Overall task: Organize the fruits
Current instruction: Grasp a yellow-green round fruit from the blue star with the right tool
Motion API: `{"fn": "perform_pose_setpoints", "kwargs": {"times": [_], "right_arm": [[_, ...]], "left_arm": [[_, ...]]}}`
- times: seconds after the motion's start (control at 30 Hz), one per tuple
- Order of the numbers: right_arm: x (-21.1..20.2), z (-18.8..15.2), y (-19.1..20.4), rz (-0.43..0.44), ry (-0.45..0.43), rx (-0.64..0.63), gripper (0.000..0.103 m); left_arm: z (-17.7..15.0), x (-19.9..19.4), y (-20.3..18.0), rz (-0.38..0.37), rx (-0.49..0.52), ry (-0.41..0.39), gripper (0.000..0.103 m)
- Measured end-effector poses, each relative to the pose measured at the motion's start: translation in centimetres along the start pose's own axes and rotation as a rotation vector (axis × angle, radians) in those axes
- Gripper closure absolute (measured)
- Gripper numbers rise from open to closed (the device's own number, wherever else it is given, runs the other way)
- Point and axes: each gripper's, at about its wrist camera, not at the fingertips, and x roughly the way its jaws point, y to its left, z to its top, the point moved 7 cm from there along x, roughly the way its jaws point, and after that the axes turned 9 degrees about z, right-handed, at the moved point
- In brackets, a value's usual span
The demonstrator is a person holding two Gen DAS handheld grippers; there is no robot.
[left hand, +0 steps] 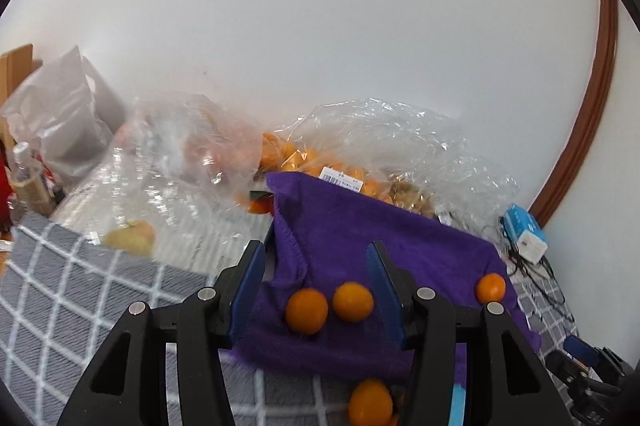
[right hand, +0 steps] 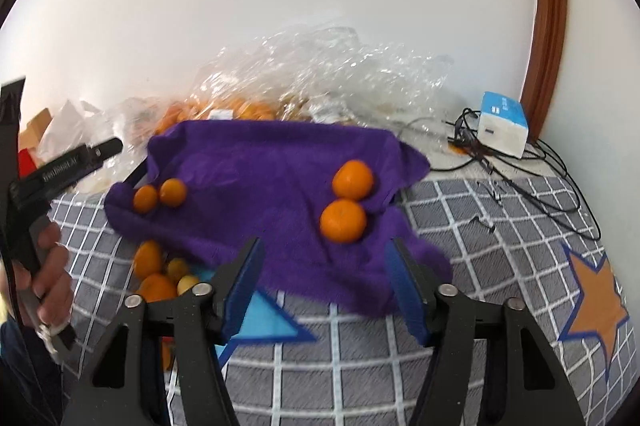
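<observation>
Right wrist | right gripper (right hand: 322,262) tilted down, jaws apart, empty | left gripper (left hand: 316,264) likewise | oranges (right hand: 343,220) slightly blurred

You're in a home room.
Grey checked cloth (right hand: 480,226) below, shopping bags (left hand: 384,145) mid-frame, brown door frame (right hand: 548,5) at right.

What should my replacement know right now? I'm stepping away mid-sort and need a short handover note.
Left gripper: open, empty, above the purple cloth.
Right gripper: open, empty, at the cloth's near edge.
On the cloth: two small oranges on the left, two bigger ones on the right.
Left to do: loose fruit lies off the cloth's near left edge; more sits in the plastic bags behind.
</observation>
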Motion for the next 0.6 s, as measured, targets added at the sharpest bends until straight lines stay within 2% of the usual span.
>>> {"fn": "perform_pose_setpoints", "kwargs": {"times": [0.1, 0.23, 0.37, 0.43, 0.6], "right_arm": [[0.0, -1.4, 1.0, 0.011, 0.022, -0.022, 0.052], [0.8, -3.2, 3.0, 0.104, 0.055, -0.014, 0.052], [2.3, -4.2, 5.2, 0.155, 0.082, -0.044, 0.056], [3.4, -4.6, 6.4, 0.186, 0.111, -0.067, 0.059], [5.3, -4.9, 8.0, 0.203, 0.162, -0.13, 0.061]], "left_arm": [[-1.7, -2.0, 1.0, 0.025, 0.064, 0.009, 0.052], [-4.3, -3.8, 3.5, 0.116, 0.144, 0.027, 0.052], [-6.1, -4.5, 5.8, 0.126, 0.132, 0.037, 0.052], [-6.8, -4.2, 6.4, 0.164, 0.157, 0.042, 0.052], [-7.4, -3.6, 6.9, 0.164, 0.116, 0.052, 0.052]]}}
